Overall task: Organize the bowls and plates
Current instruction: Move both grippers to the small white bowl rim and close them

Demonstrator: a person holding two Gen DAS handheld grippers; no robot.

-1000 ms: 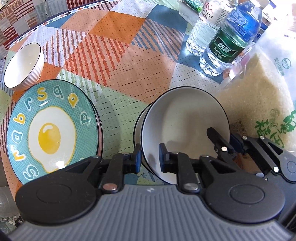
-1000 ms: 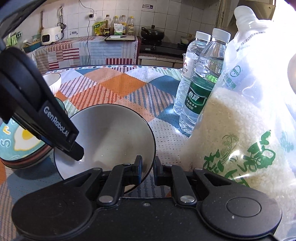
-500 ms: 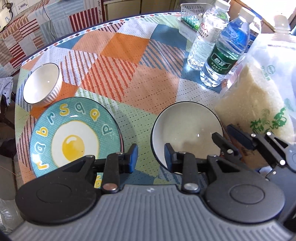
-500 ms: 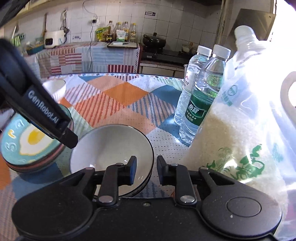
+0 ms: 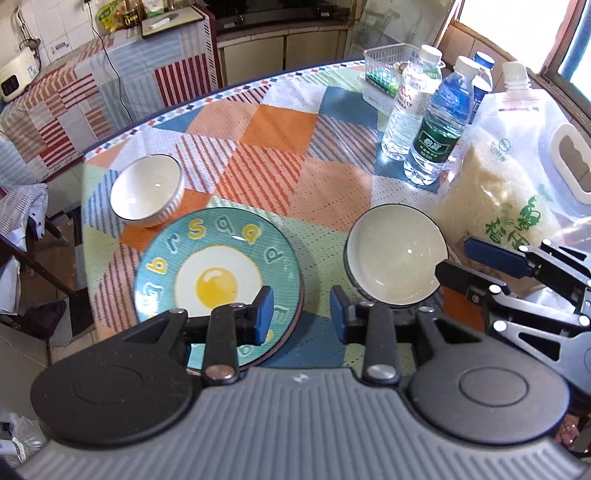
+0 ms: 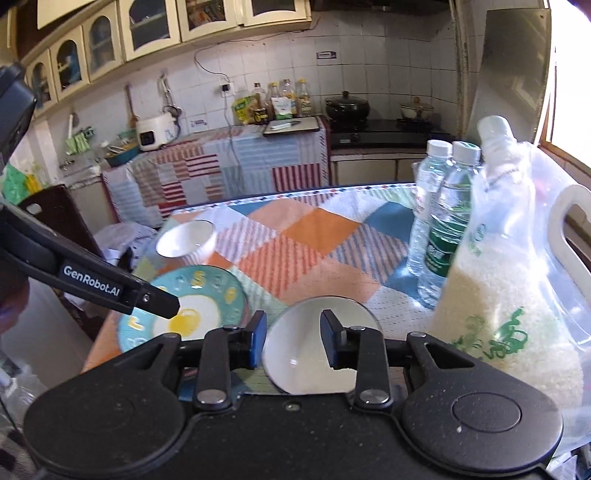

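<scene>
Both grippers – left [image 5: 301, 314] & right [image 6: 293, 338] – are opening w/ nothing between jaws, now lifted off the dark-rimmed bowl [image 5: 397, 256], set on table beside egg plate [image 5: 218, 280] – placement looks done.

Daylight is pouring in from the window [image 5: 524, 22], blowing out beside the rice bag [image 6: 509, 295]; fisheye is bending edges, far cabinets blurring slightly.

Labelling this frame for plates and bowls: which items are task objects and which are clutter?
Task objects:
egg plate
grey bowl
small white bowl

Clutter:
water bottles
rice bag
plastic basket
</scene>
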